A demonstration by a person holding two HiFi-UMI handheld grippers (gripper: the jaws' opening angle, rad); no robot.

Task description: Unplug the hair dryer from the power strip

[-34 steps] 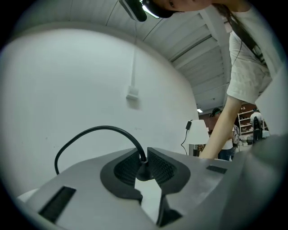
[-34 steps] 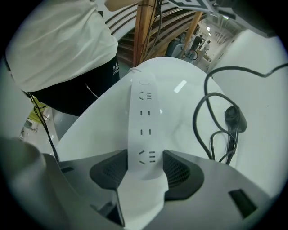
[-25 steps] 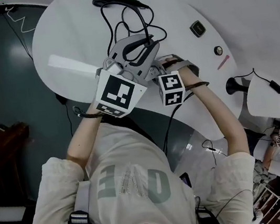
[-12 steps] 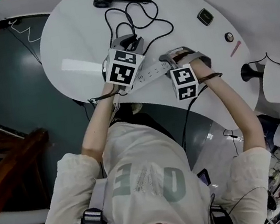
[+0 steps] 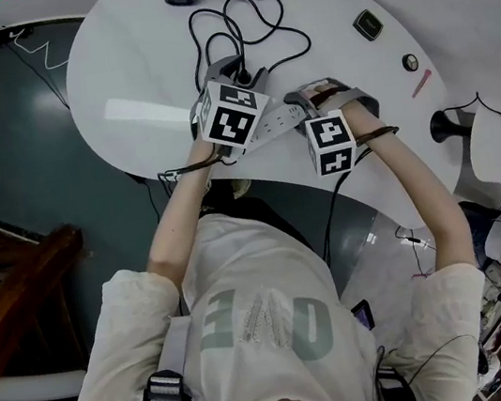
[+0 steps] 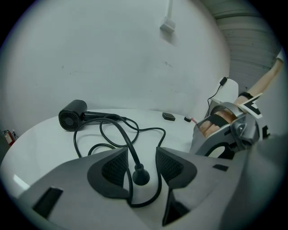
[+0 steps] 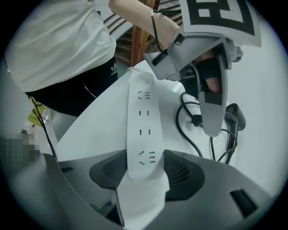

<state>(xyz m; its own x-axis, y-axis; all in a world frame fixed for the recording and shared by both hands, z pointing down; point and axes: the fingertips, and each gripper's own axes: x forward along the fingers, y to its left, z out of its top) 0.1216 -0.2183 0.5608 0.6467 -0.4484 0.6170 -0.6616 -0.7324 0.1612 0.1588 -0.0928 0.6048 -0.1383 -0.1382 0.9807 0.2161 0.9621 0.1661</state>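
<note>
The person stood bent over the round white table (image 5: 142, 61) with a gripper in each hand. The right gripper (image 7: 145, 168) pointed steeply down, and its jaws were clamped on the near end of the white power strip (image 7: 143, 126), which lay flat on the table with all its visible sockets bare. The left gripper (image 6: 140, 161) sat low beside it. Its jaws had just been opening and now stood apart, with the black plug (image 6: 140, 175) lying on the table between them, touched by neither pad and clear of the strip. From the plug, the black cord (image 6: 126, 143) looped across the tabletop to the black hair dryer (image 6: 72, 115), which lay on its side at the far edge, well apart from both grippers.
</note>
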